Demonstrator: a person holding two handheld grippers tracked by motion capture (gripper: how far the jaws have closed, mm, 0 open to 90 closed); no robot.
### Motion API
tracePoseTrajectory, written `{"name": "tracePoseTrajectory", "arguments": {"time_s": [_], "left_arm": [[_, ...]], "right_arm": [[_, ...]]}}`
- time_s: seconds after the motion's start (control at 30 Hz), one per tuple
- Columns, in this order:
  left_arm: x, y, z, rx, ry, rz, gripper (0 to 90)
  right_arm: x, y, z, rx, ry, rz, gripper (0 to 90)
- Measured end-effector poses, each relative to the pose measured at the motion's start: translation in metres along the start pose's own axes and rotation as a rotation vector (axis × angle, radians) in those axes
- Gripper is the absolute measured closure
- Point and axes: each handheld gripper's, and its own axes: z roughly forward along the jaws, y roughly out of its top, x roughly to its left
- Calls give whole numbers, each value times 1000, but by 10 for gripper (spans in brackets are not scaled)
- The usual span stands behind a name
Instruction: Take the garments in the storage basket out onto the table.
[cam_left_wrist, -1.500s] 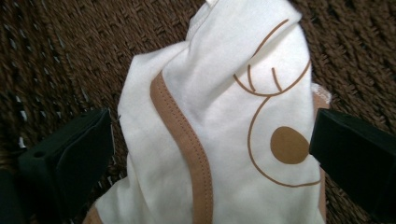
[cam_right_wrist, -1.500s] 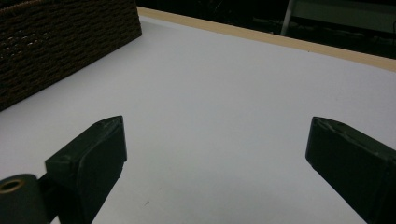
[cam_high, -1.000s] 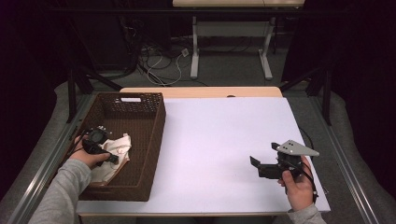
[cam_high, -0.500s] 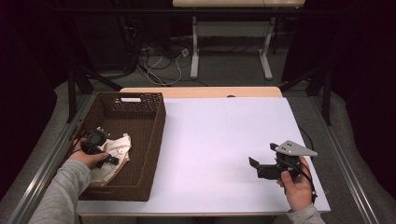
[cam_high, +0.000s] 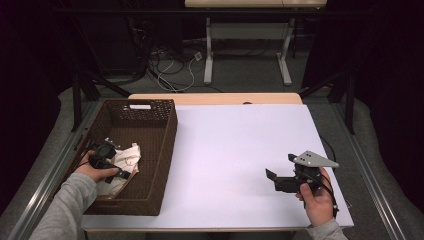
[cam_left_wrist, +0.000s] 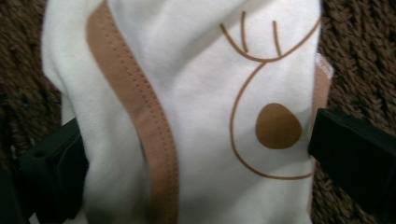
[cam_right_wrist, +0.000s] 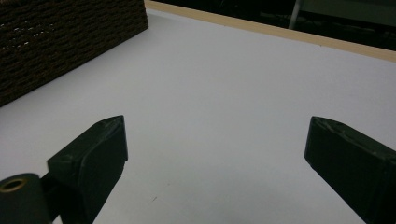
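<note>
The white cloth (cam_high: 122, 165) with tan trim and a printed brown line drawing lay bunched inside the brown woven basket (cam_high: 159, 150), toward the basket's near end. In the left gripper view the cloth (cam_left_wrist: 196, 112) spread across the gap between the two black jaws, one jaw on each side of the fabric with the basket's weave (cam_left_wrist: 359, 51) behind it; the jaws stood wide around the cloth, and it could not be told whether they pressed it or merely flanked it. The left gripper (cam_high: 107, 162) was down in the basket at that near end, right on the cloth, held by the left hand (cam_high: 95, 172) in a grey sleeve (cam_high: 65, 210). Well to the right of the basket, near the front right corner of the white table (cam_high: 235, 150), the right hand (cam_high: 317, 202) held the right gripper (cam_high: 280, 179) just above the tabletop, its grey three-cornered plate (cam_high: 315, 160) on top and its tips pointing back toward the basket. In the right gripper view its jaws were spread wide apart with nothing between them but bare table (cam_right_wrist: 224, 93), and the basket's side (cam_right_wrist: 60, 42) showed farther off. Beyond the basket the table's wooden far edge (cam_high: 215, 97) ran across, and past that, on the floor, were cables (cam_high: 175, 65) and the white legs of another desk (cam_high: 210, 55).
</note>
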Motion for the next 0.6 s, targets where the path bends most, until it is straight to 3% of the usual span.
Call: {"name": "tracePoseTrajectory", "arguments": {"time_s": [0.27, 0.5, 0.6], "left_arm": [[-4, -2, 1, -8, -2, 2, 2], [-5, -2, 6, 13, 34, 33, 2], [-6, -2, 7, 15, 37, 26, 2]], "right_arm": [[0, -1, 1, -3, 4, -8, 58], [1, -1, 1, 6, 3, -6, 60], [1, -1, 1, 7, 8, -5, 60]]}}
